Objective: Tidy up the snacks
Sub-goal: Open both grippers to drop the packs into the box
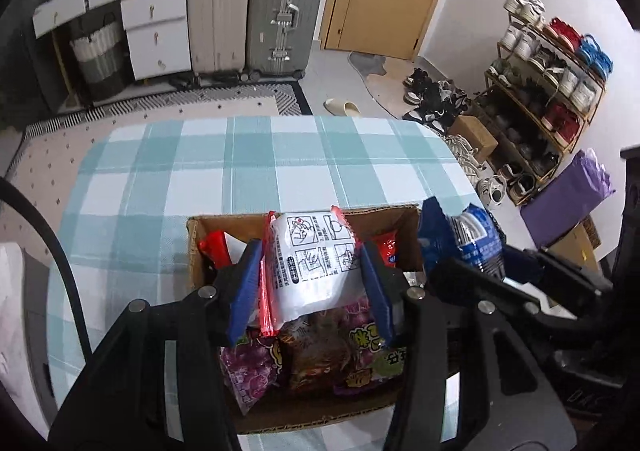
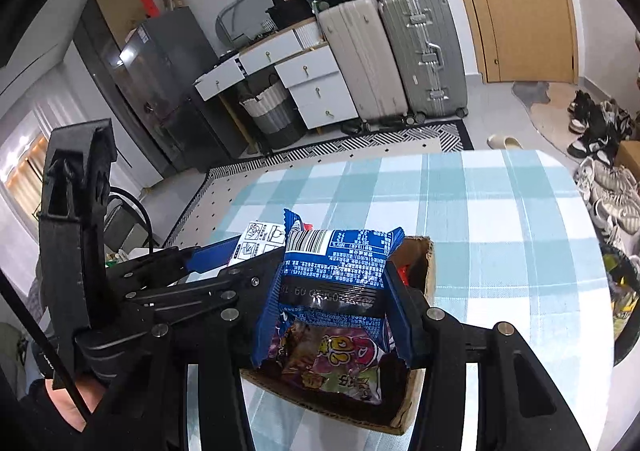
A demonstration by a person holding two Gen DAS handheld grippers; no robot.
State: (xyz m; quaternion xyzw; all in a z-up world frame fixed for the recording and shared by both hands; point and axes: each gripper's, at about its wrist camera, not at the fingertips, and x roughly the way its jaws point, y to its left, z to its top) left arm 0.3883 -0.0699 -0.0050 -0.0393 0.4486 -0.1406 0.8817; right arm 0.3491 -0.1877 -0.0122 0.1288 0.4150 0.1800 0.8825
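Both grippers hang over the cardboard box (image 1: 192, 247) near the table's (image 1: 160, 171) front edge: left gripper (image 1: 308, 283) grasping a white packet (image 1: 316, 263), right gripper (image 2: 332, 291) clenched on a blue packet (image 2: 332, 263), seemingly ready to drop them among the snacks inside.

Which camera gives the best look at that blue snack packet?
The right wrist view: the blue snack packet fills the centre, barcode and print facing the lens, clamped in the right gripper. The left wrist view catches it only sideways at the right, crumpled.
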